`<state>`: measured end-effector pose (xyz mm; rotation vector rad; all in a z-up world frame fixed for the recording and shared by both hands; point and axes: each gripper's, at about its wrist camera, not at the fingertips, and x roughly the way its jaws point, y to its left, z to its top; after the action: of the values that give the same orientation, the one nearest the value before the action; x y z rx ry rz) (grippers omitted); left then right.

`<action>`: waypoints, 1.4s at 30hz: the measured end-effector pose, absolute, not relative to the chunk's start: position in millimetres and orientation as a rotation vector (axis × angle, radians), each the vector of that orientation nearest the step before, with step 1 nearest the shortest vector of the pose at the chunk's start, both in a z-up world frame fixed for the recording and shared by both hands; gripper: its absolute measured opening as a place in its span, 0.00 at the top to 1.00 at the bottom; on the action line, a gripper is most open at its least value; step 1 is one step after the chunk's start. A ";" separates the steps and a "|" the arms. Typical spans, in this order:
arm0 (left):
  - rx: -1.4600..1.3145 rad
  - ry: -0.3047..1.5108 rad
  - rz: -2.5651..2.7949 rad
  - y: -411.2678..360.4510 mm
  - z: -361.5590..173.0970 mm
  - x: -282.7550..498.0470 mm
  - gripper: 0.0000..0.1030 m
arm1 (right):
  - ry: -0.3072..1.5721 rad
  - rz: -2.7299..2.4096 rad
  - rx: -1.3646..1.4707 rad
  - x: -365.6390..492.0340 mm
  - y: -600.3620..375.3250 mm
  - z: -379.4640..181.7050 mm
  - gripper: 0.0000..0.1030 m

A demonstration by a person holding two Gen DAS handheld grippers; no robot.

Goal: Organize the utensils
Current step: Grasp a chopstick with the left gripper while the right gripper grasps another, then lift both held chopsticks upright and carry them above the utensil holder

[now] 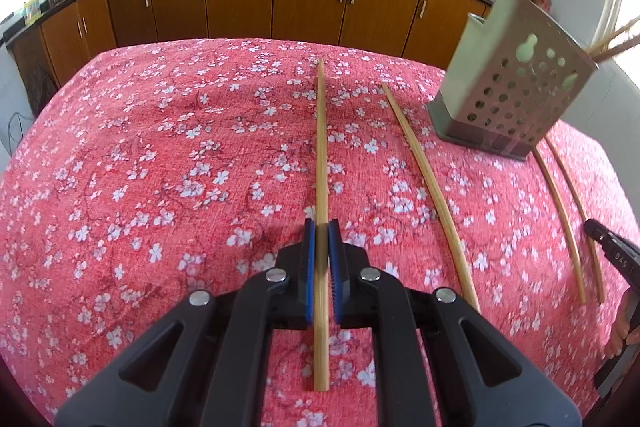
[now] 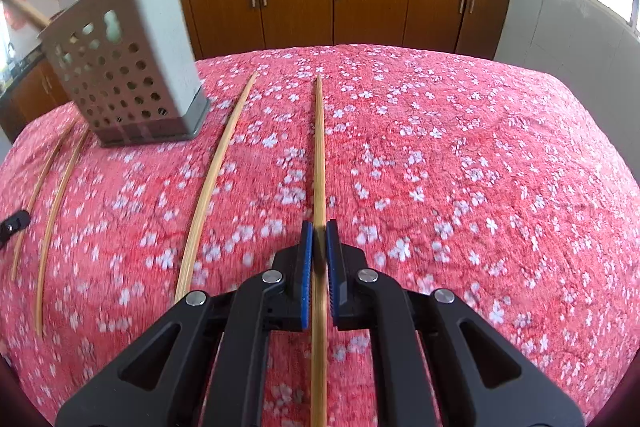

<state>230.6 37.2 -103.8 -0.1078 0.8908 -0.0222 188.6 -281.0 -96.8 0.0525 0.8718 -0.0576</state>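
While several utensils already stand in the holder (image 1: 516, 83), each gripper clamps one chopstick: left gripper (image 1: 321, 227) and right gripper (image 2: 319, 225), both low over the cloth (image 1: 160, 155). Loose chopsticks remain beside the holder, so sorting is judged partly done.

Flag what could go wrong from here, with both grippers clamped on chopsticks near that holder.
1. The left gripper and the right gripper each pinch a long chopstick near one end, so the left chopstick and the right chopstick may pivot or slip when lifted.
2. The perforated holder already has sticks poking out; a swinging tip might knock it over or miss its opening.
3. A loose chopstick lies beside the right gripper and could be nudged.
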 end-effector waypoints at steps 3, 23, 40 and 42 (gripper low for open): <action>-0.080 0.893 -0.028 34.4 -103.3 222.4 0.90 | 0.873 -0.038 0.055 176.7 -282.1 -97.3 0.92; -0.072 0.663 -0.043 49.9 -12.5 195.9 0.92 | 0.635 -0.003 0.119 150.9 -289.4 -7.5 0.93; -0.087 0.496 -0.105 48.0 50.6 180.1 0.92 | 0.525 0.019 0.131 148.1 -295.6 31.8 0.93; -0.094 0.476 -0.127 46.1 62.9 174.7 0.92 | 0.502 0.072 0.172 142.0 -294.2 49.6 0.93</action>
<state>174.7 46.1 62.9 -0.0940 0.4756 -0.1268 142.0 -294.2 49.6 0.1720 0.5021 0.0720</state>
